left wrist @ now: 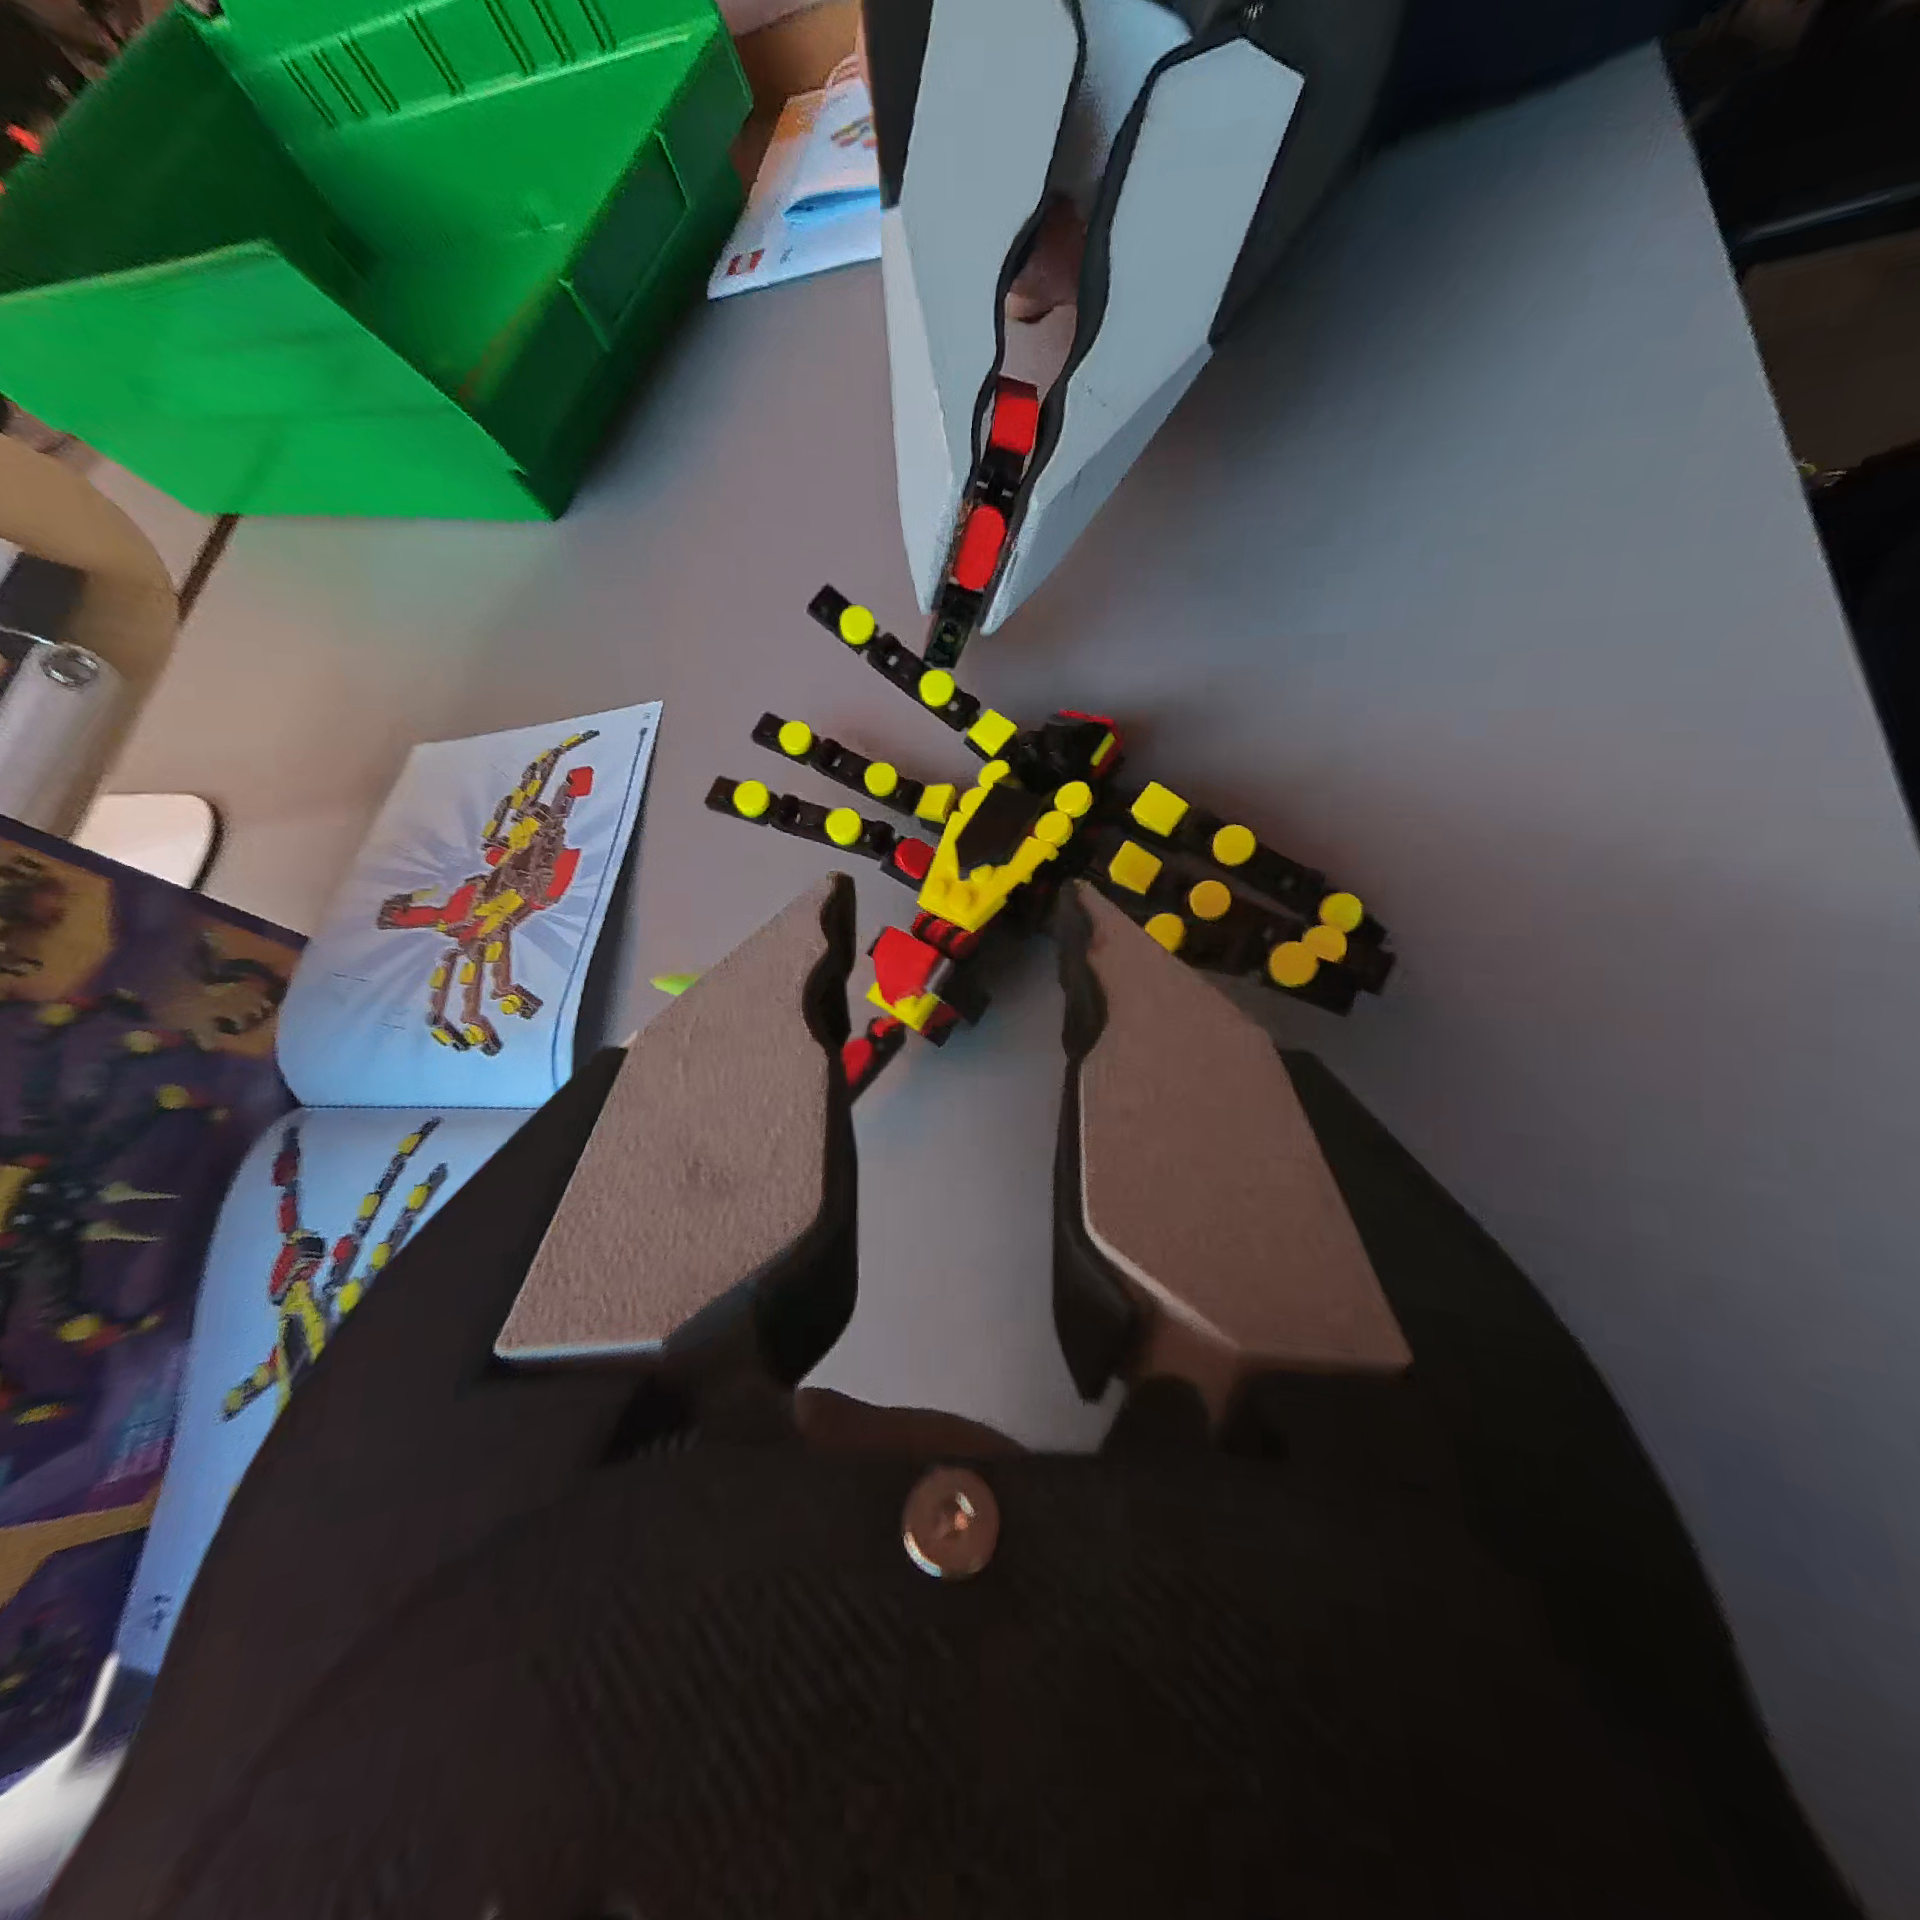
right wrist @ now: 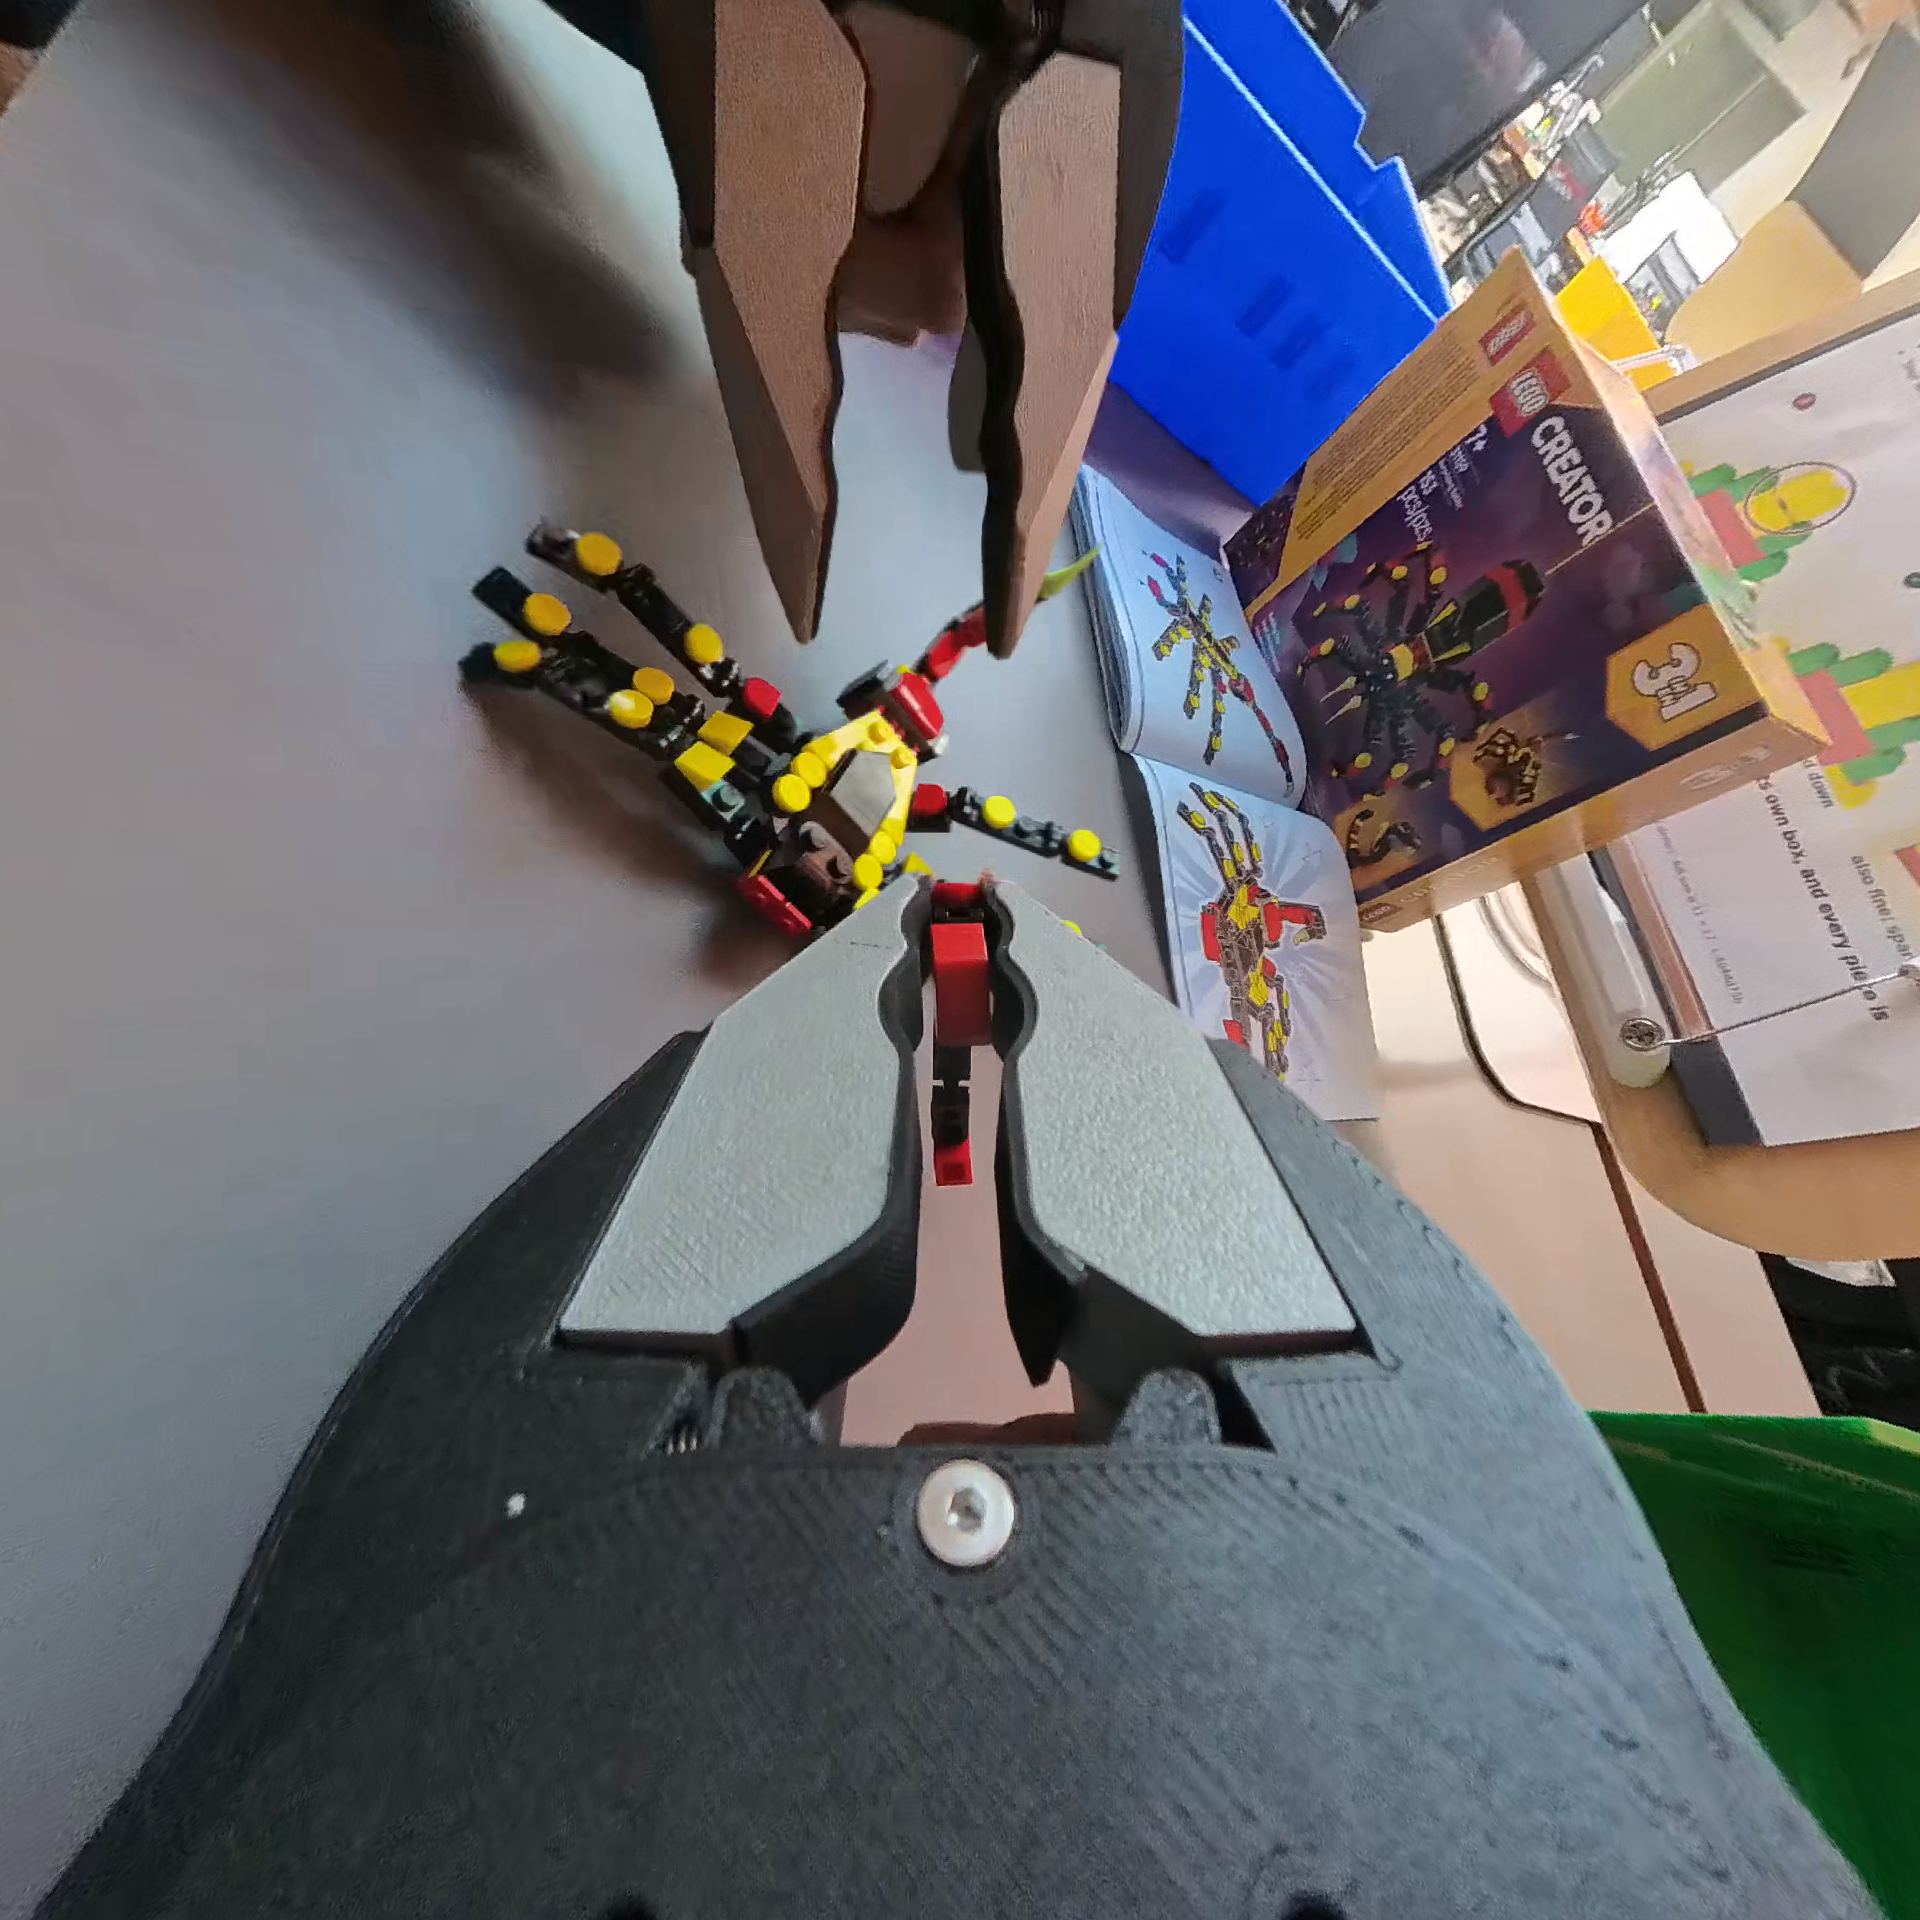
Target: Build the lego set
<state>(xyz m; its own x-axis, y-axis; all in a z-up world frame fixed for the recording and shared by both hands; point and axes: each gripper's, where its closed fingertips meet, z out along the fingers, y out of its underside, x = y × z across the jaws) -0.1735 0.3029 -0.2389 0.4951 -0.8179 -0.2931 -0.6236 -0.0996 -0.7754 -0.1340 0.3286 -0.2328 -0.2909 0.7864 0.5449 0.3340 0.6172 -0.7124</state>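
Note:
A black, yellow and red lego spider [left wrist: 1023, 821] lies on the grey table [left wrist: 1455, 623], its studded legs spread to both sides. My left gripper [left wrist: 956, 899], with brown fingers, is open; its jaws straddle the spider's red and yellow end without closing on it. My right gripper [right wrist: 956, 888], with grey fingers, is shut on a red and black leg piece [right wrist: 958, 977], with its tip right at the spider's body [right wrist: 831, 779]. In the left wrist view the right gripper [left wrist: 961, 613] comes down from the top with the leg piece [left wrist: 1000, 468]. The left gripper [right wrist: 904, 639] shows from above in the right wrist view.
An open instruction booklet [left wrist: 478, 914] lies left of the spider, next to the purple and yellow set box [right wrist: 1507, 644]. A green bin [left wrist: 364, 260] stands at the far left, a blue bin [right wrist: 1268, 291] behind the booklet. The table's edge [left wrist: 1745, 343] runs along the right. My hands' fingertips stand some 6 cm from each other.

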